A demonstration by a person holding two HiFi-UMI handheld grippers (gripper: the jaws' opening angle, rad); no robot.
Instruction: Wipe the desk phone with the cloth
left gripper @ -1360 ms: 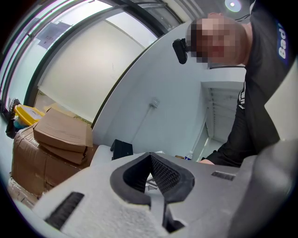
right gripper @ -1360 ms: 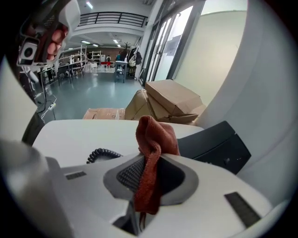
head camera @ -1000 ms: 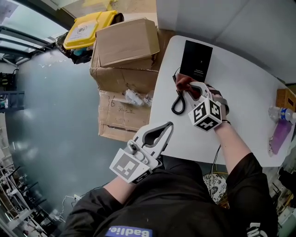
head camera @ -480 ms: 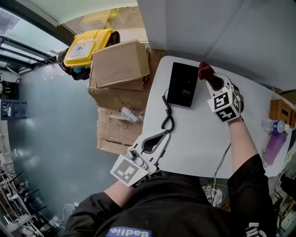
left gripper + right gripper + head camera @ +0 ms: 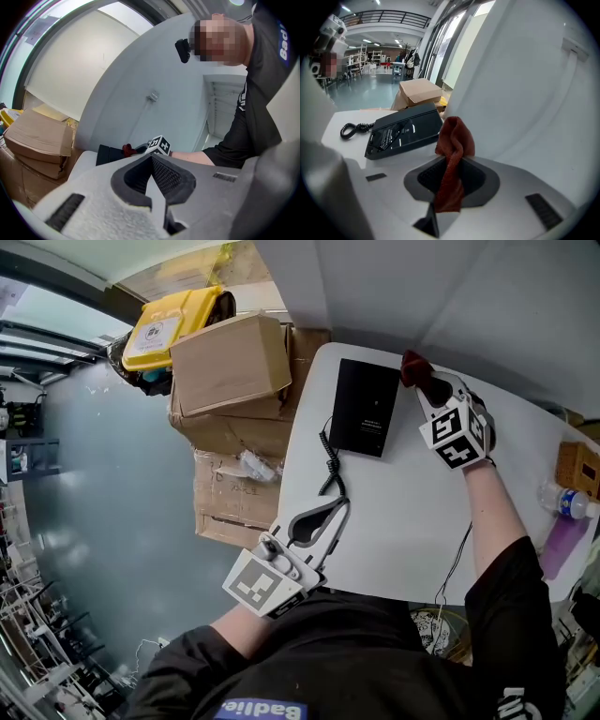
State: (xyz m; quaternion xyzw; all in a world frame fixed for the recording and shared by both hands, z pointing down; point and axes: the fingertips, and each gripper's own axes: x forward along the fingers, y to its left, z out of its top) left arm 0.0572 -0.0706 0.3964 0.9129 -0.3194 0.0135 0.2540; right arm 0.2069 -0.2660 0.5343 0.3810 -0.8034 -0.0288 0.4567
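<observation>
The right gripper (image 5: 427, 382) pinches the cloth (image 5: 412, 367) in its fingers just beside the desk phone (image 5: 364, 409). The left gripper (image 5: 323, 514) is closed, empty. Next I lower the cloth onto the phone.

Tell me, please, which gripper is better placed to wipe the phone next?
Right. The right gripper is shut on the cloth just beside the phone; the left gripper is shut, empty, at the near edge of the table.

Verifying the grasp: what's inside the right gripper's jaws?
A red cloth, clamped in the right gripper, jaws shut on it; its bunched end sticks out past the tips. The cloth's rear end is hidden by the jaws.
</observation>
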